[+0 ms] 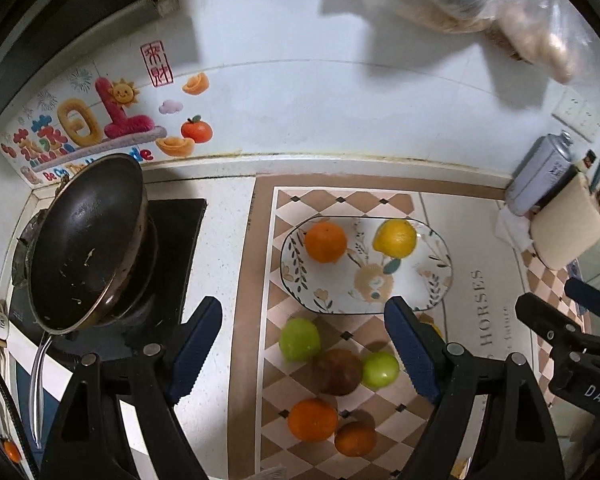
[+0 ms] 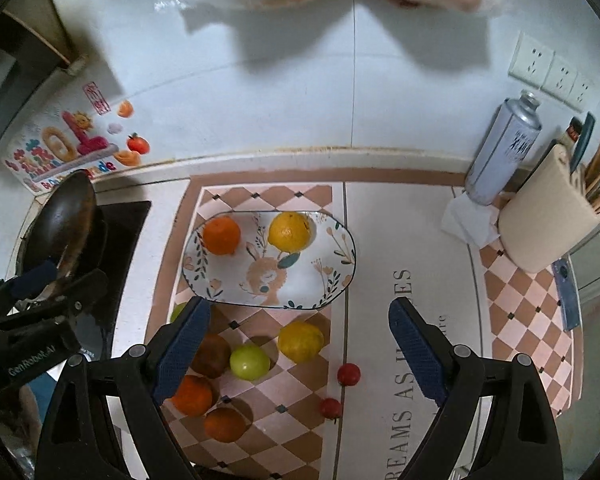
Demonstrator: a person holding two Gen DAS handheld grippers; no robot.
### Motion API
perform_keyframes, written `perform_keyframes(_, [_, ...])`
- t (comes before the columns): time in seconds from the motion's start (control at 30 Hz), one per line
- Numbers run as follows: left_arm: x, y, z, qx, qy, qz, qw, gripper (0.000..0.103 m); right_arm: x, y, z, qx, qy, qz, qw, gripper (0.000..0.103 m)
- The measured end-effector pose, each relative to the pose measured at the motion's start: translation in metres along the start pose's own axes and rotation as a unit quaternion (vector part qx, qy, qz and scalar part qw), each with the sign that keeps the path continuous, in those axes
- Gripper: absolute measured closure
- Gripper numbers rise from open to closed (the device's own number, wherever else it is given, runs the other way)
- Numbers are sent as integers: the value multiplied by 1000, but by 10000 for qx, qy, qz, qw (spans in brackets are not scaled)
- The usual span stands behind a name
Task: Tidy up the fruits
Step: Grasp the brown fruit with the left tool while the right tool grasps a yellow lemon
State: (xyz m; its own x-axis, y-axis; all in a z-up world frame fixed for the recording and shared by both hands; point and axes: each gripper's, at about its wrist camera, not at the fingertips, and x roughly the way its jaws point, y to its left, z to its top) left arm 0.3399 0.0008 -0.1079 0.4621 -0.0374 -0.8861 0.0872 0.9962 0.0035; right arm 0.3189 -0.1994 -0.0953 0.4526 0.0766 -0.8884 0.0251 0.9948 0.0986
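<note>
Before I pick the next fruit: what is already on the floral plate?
The floral plate holds an orange at its left end and a lemon beside it, apart. The rest is bare, showing the rabbit print. Nothing hides behind either fruit as far as both views show.

white counter (image 2: 440, 280) under checkered mat (image 2: 516, 292)
</note>
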Motion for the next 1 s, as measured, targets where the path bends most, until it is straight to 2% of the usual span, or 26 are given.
perform_keyframes(0.27, [-20, 0, -17, -127, -55, -124, 9998, 20, -21, 4, -14, 40, -33, 221, 9997, 10])
perform_keyframes(0.43, [-8, 5, -28, -244, 182, -131, 9994, 20, 1, 1, -25, 155, 245, 302, 9991, 10])
perform_keyframes(0.53, [18, 8, -37, -229, 596, -99, 9979, 8, 34, -8, -33, 330, 569, 382, 9971, 10])
perform_keyframes(0.57, [28, 9, -41, -214, 713, -77, 9972, 7, 44, -10, -35, 385, 660, 411, 9962, 10])
perform_keyframes(0.73, [78, 9, -60, -203, 1298, 77, 9913, 7, 113, -31, -47, 860, 1257, 544, 9868, 10])
perform_keyframes(0.9, [129, 9, -72, -544, 1991, -234, 9782, 7, 169, -48, -56, 1196, 1720, 539, 9763, 12])
perform_keyframes(1.0, [154, 1, -75, -485, 2266, -257, 9724, 7, 191, -50, -59, 1266, 1913, 569, 9717, 13])
